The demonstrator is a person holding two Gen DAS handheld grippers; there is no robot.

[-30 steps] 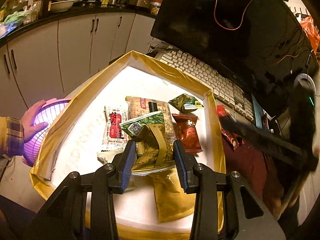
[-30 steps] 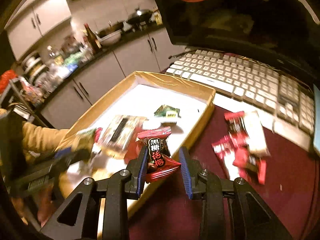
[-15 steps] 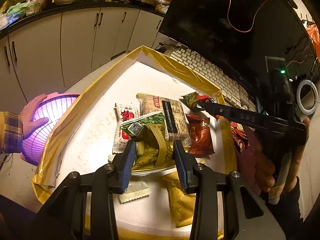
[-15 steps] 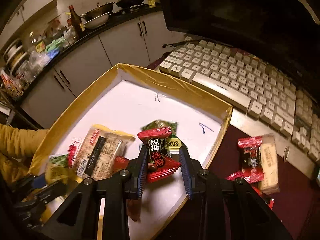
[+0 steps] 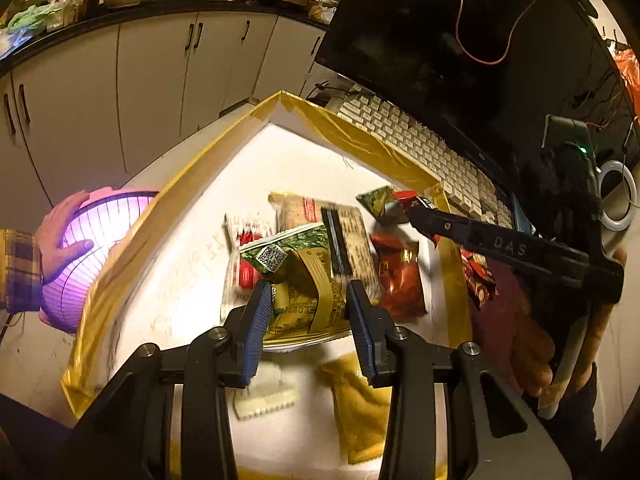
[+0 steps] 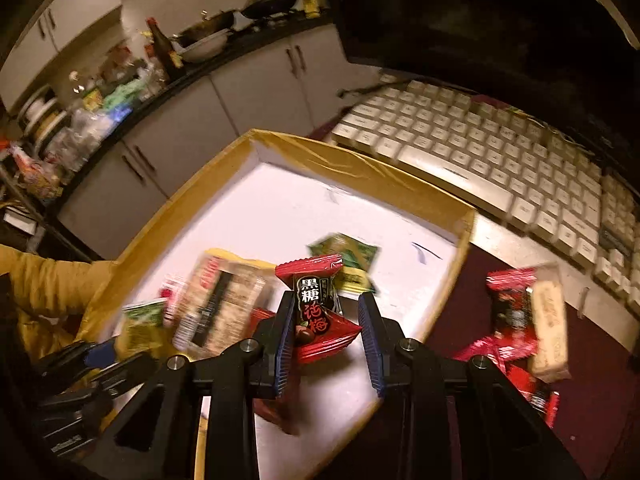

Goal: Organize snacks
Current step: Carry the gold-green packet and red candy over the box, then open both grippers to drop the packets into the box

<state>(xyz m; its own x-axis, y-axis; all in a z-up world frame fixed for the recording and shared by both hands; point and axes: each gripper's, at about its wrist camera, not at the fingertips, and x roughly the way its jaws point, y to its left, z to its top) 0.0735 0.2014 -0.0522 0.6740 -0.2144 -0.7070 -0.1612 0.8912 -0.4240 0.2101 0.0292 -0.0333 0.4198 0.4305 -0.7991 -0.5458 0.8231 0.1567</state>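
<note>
I am looking down at the shallow box (image 5: 352,140), white inside with a yellow-taped rim, which is filling most of both views. Behind its far edge the pale keyboard (image 6: 500,152) is lying under a dark monitor (image 5: 460,40), and white kitchen cabinets (image 5: 160,80) are running along the back. At the left of the left wrist view a bare hand is resting on a glowing purple basket (image 5: 80,248) just outside the box.

Inside the box, I am seeing a long beige cracker pack (image 5: 344,236) lying beside a red-and-white packet (image 5: 244,248), a dark red packet (image 5: 400,280) and a small green packet (image 5: 378,202) near the far right corner. A yellow pouch (image 5: 360,400) and a pale small sachet (image 5: 266,396) are lying nearer the camera.

My left gripper (image 5: 308,312) is gripping the green and yellow snack bag (image 5: 300,284) between its blue pads, over the middle of the box. My right gripper (image 6: 324,336) is hanging over the box's right part, near the green packet, with the red candy packet (image 6: 318,312) pressed against its left pad; the right pad is standing off from the wrapper, so I cannot tell whether it is truly clamped. On the dark red cloth (image 6: 460,300) outside the box, a loose pile of red snacks (image 6: 520,320) is waiting beside the keyboard.
</note>
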